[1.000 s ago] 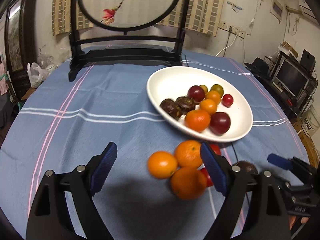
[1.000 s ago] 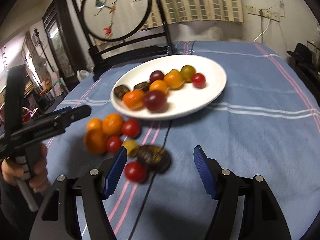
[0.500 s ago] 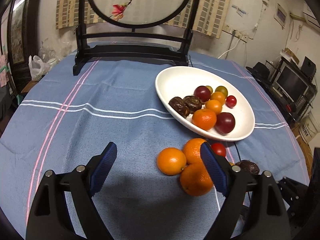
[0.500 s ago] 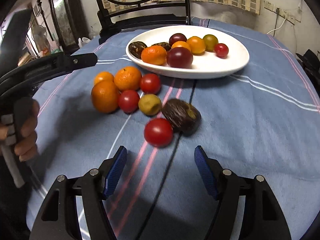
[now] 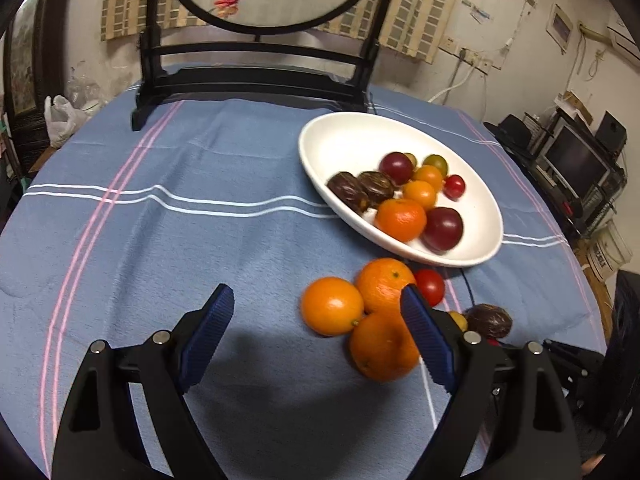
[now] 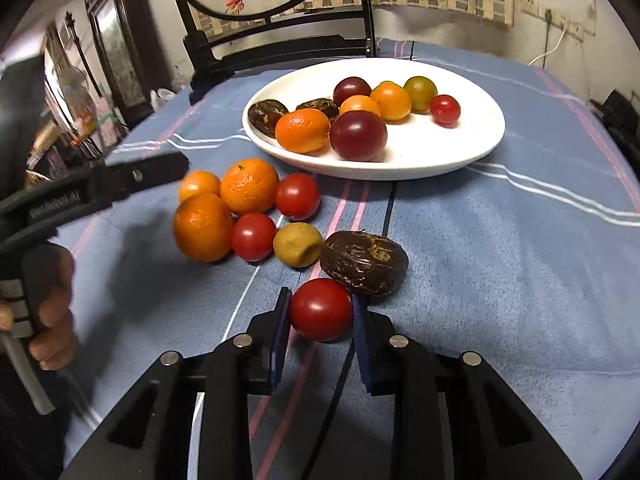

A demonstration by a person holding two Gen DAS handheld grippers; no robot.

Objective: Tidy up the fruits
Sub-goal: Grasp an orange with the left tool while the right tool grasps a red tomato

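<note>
My right gripper [image 6: 320, 312] is shut on a red tomato [image 6: 320, 309] resting on the blue cloth, right beside a dark wrinkled passion fruit [image 6: 363, 262]. More loose fruit lies just beyond: three oranges [image 6: 249, 186], two red tomatoes [image 6: 297, 196] and a small yellow fruit [image 6: 297, 244]. The white plate [image 6: 472, 136] behind holds several fruits. My left gripper [image 5: 316, 312] is open and empty above the cloth, its right finger over the oranges [image 5: 332, 305]. The plate [image 5: 348, 136] is at the right in the left wrist view.
A dark wooden screen stand [image 5: 256, 80] stands at the table's far edge. The left gripper's body and the hand holding it [image 6: 48, 216] sit left of the loose fruit. Shelves and a monitor [image 5: 576, 160] are off the table's right side.
My right gripper moved forward and closed on the nearest red tomato. My left gripper drifted slightly, staying open; the fruit pile stays put.
</note>
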